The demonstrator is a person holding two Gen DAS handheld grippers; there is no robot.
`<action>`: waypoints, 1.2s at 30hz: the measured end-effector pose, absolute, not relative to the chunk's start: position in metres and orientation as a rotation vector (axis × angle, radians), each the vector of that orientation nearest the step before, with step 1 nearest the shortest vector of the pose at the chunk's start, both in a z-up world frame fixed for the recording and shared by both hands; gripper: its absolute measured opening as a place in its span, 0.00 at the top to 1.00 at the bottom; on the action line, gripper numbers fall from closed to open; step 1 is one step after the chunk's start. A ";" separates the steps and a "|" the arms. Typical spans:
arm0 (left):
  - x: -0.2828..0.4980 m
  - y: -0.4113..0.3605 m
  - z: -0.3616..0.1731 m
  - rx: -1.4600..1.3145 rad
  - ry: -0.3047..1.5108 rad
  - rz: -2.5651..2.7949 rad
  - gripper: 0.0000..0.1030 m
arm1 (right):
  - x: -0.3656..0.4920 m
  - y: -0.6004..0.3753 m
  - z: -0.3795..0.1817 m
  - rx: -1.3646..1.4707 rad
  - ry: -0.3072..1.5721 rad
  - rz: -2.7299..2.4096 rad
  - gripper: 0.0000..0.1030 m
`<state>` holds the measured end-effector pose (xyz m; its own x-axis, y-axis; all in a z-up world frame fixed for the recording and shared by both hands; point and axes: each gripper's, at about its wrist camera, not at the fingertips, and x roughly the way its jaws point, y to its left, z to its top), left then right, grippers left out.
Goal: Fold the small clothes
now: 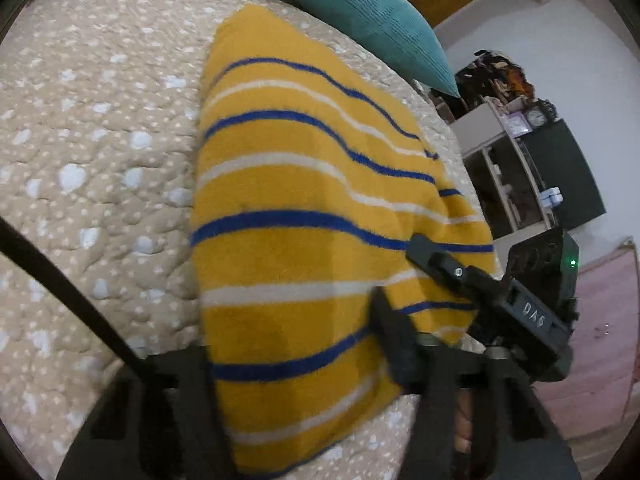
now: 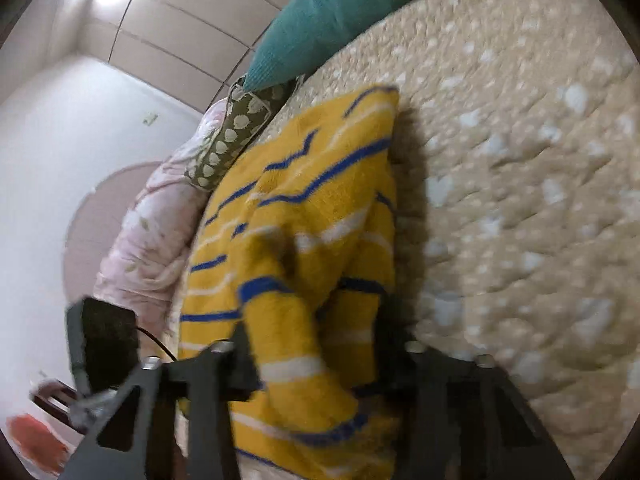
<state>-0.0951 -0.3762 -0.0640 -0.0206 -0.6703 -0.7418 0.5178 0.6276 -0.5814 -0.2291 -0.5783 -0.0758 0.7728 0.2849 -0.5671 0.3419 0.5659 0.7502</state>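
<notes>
One fuzzy yellow garment with blue and white stripes [image 1: 304,216] lies along the beige quilted bed's [image 1: 100,140] edge; left gripper [image 1: 296,364] and right gripper [image 2: 316,344] both pinch its near hem, teal corduroy pillow [image 1: 372,12] beyond.

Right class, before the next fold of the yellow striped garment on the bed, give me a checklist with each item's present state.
1. Left tool has the striped garment between its fingers: ok.
2. Right tool has cloth between its fingers: ok.
3. Garment lying flat: not ok, bunched and lifted in the right wrist view.
4. Bedspread beside the garment free for laying it down: ok.
5. Teal pillow apart from the garment: ok.
6. Edges lined up: cannot tell, blurred.
</notes>
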 end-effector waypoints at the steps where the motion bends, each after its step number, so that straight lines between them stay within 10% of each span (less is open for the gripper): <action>1: -0.097 -0.373 -0.060 -0.152 1.273 -0.955 0.69 | -0.232 -0.578 -0.074 1.008 0.714 -0.030 0.66; 8: -0.141 -0.342 -0.049 -0.100 1.236 -0.956 0.70 | -0.284 -0.543 -0.053 0.905 0.736 -0.011 0.72; 22: -0.219 -0.264 0.014 0.075 0.737 -0.621 0.13 | -0.371 -0.535 -0.004 0.730 0.652 -0.274 0.48; 29: -0.230 -0.239 0.029 0.122 0.609 -0.493 0.06 | -0.345 -0.496 0.054 0.451 0.568 -0.301 0.41; 36: -0.229 -0.214 0.024 0.040 0.691 -0.508 0.06 | -0.258 -0.467 0.043 0.383 0.729 -0.165 0.66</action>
